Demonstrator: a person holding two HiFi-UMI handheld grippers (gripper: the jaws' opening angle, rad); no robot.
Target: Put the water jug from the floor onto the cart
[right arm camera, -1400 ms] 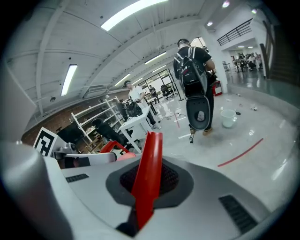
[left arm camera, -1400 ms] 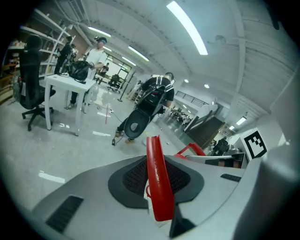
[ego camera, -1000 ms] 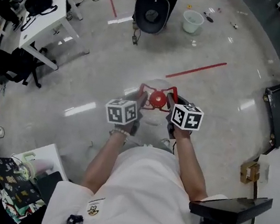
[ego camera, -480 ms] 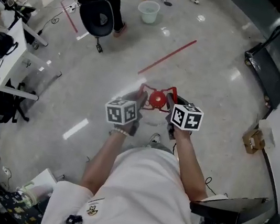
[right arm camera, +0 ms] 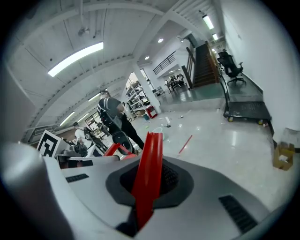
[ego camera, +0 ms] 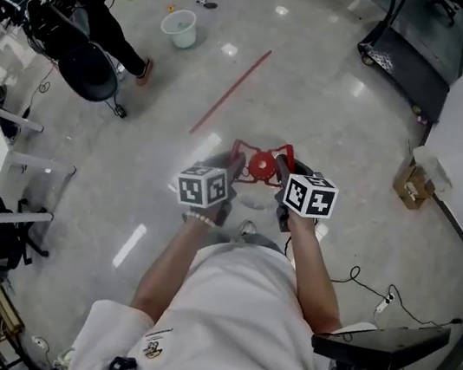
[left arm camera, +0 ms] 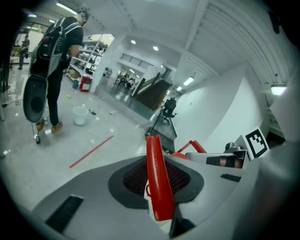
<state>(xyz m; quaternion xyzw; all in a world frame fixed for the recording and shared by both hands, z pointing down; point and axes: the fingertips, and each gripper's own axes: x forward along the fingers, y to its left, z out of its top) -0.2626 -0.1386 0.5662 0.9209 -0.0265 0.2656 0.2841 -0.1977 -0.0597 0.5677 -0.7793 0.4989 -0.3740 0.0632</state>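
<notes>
Left gripper (ego camera: 235, 161) is clamped on one arm of the red plastic handle (ego camera: 241, 146) of a clear plastic water jug (ego camera: 260, 165) with a red cap. In the left gripper view the red strip is seen pinched between the jaws. Right gripper (ego camera: 286, 169) is closed likewise on the opposite arm of that handle, its jaws nearly together on the thin strip.

The water jug is held between the two grippers, just in front of the person's body and clear of the pale polished floor (ego camera: 332, 109). The cap is turned up toward the head camera, so the long axis is judged to run vertically, mouth upward. The clear body hanging below is hard to make out.

Carrying is judged to be the step in hand: lifting is done, placing is not. A black flat cart (ego camera: 405, 64) is seen well apart, at the far upper right. For the next move, the jug would have to be brought over its deck, kept upright, lowered until the base rests flat, and only then released.
</notes>
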